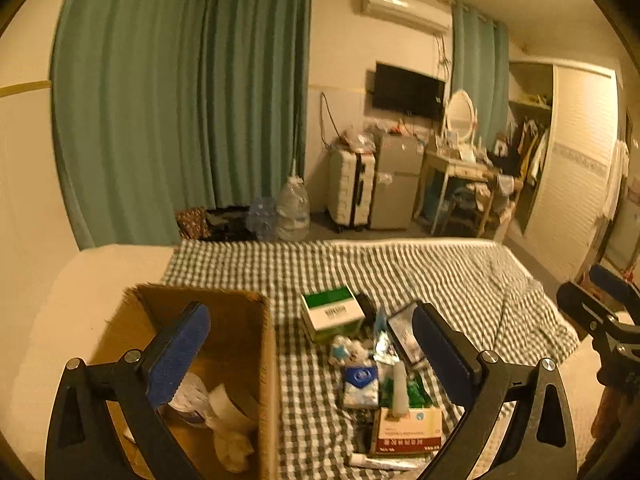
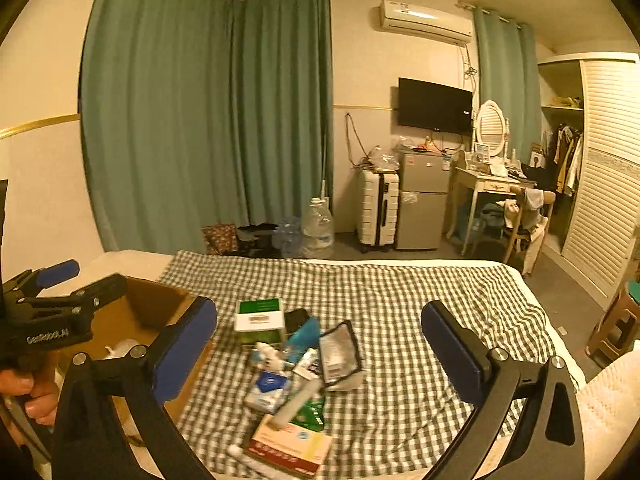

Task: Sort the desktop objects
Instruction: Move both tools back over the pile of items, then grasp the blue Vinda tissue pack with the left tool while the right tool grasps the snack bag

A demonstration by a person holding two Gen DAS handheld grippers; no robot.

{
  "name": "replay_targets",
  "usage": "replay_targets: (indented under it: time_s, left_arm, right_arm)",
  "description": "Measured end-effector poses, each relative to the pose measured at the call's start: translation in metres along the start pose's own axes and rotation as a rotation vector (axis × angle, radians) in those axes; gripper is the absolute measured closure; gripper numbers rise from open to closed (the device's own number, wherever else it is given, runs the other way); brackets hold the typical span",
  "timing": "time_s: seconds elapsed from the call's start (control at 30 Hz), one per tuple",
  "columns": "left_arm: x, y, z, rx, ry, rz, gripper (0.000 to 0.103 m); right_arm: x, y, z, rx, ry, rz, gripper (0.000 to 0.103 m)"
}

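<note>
I held my left gripper [image 1: 310,348] and right gripper [image 2: 320,344] wide and empty | clutter pile [image 2: 296,364] mid-bedspread [image 2: 420,292] awaited sorting | cardboard box [image 1: 240,344] at its left edge for drop-offs

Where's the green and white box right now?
The green and white box sits on the checked cloth at the far end of the clutter pile, just right of the cardboard box in both views.

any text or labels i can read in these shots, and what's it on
"GenRoboLAI", roughly; the last letters are unclear: white lettering on the black left gripper.
Green-and-white cardboard box: barcode label, too blurred to read.
Red-and-cream flat box: print too blurred.
Blue-and-white packet: logo unreadable.
</note>
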State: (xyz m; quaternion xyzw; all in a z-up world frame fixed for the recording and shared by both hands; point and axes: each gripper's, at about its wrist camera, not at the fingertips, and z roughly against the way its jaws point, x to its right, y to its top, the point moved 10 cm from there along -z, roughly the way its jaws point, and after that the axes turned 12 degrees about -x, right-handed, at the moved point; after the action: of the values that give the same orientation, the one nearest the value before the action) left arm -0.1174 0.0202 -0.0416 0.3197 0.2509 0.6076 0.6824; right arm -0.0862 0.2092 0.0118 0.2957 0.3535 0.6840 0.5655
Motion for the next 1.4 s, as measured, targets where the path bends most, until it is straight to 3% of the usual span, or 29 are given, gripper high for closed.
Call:
replay_targets:
  time_s: [0.27, 0.4, 0.63, 0.97, 1.3, 1.4]
  left_arm:
    - [0.054, -0.018, -0.054, -0.080, -0.031, -0.028, 0.000]
    - [0.071, -0.037, -0.094, -0.126, -0.063, -0.038, 0.000]
    - [0.071, -0.059, -0.156, -0.205, 0.006, -0.068, 0.009]
    - [0.070, -0.098, -0.221, -0.335, 0.029, -0.144, 0.012]
    - [0.065, -0.140, -0.270, -0.520, -0.002, -0.118, 0.012]
    - [0.067, -0.149, -0.275, -0.556, -0.018, -0.119, 0.016]
  right_arm:
    - [0.034, -0.023, -0.041, -0.040, 0.008, -0.017, 0.000]
    - [0.060, -0.033, -0.066, -0.029, -0.038, -0.053, 0.000]
    - [0.086, -0.050, -0.116, -0.100, 0.023, -0.157, 0.000]
    - [0.075, -0.076, -0.190, -0.218, 0.043, -0.137, 0.001]
    - [0.065, -0.092, -0.248, -0.320, 0.071, -0.140, 0.001]
    - [0.061, -0.103, -0.266, -0.379, 0.082, -0.137, 0.009]
